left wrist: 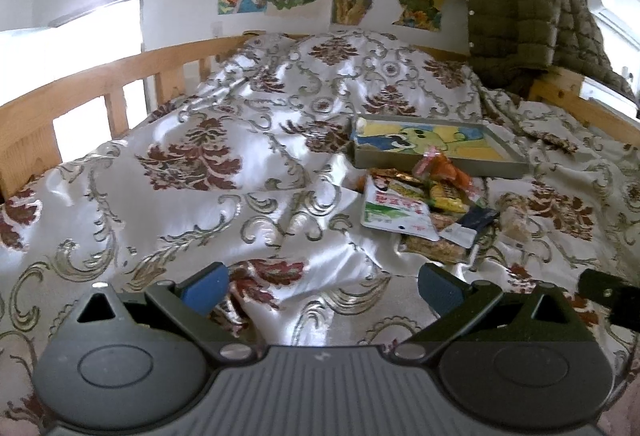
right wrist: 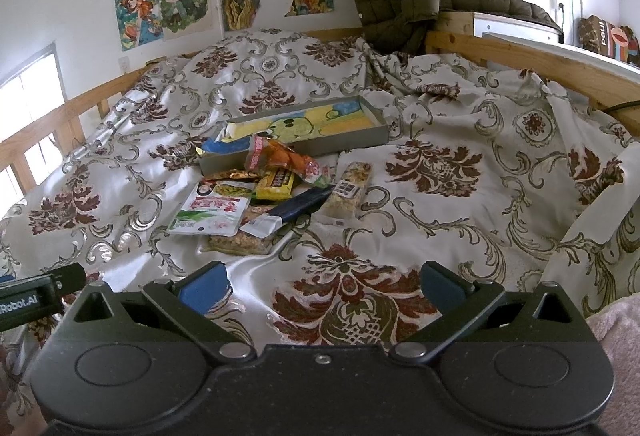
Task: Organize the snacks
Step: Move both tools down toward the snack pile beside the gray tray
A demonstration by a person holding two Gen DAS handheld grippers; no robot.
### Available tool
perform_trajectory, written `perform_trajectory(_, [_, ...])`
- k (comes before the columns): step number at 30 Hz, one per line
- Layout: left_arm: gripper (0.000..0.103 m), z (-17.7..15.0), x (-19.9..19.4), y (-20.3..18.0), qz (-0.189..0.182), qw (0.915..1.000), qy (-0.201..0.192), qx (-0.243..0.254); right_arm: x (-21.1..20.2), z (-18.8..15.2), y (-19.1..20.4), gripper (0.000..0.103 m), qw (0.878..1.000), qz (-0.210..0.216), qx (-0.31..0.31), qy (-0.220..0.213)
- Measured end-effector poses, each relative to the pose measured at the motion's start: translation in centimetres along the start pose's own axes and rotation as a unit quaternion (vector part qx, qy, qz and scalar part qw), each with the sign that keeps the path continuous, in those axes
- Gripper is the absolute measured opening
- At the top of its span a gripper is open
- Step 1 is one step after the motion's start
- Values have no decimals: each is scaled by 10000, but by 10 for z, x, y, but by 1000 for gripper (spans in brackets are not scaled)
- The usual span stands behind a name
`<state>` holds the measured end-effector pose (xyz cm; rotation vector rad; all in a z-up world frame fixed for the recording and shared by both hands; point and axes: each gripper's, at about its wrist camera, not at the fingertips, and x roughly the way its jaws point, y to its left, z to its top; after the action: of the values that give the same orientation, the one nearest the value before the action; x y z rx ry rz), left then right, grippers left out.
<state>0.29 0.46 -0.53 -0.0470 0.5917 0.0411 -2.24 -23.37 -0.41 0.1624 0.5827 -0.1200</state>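
2 tools, left tool (left wrist: 323, 287) and right tool (right wrist: 323, 286), both spread wide, empty, low over the bedspread (right wrist: 460, 175).

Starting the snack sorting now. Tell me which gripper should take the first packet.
Probably the right gripper: the snack pile sits closer ahead of it. From the left gripper the pile lies further off to the right. Both jaws are open and empty.
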Motion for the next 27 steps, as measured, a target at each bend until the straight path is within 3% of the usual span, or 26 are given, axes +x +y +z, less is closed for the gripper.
perform_trajectory(11, [103,8,13,-6,199,9997,32,150,2,23,3,102,9997,158,58,-152])
perform_trajectory(16, [103,22,23,-16,245,9985,-213,437,16,38,-2,102,9992,262,-140,-260])
perform_trajectory(23, [103,55,51,-37,68,9966,-478,664,56,63,-29,102,9976,600,91,-323])
perform_trajectory(27, [103,73,78,-46,-160,9965,-355,734,82,73,-40,102,9981,569,120,-194])
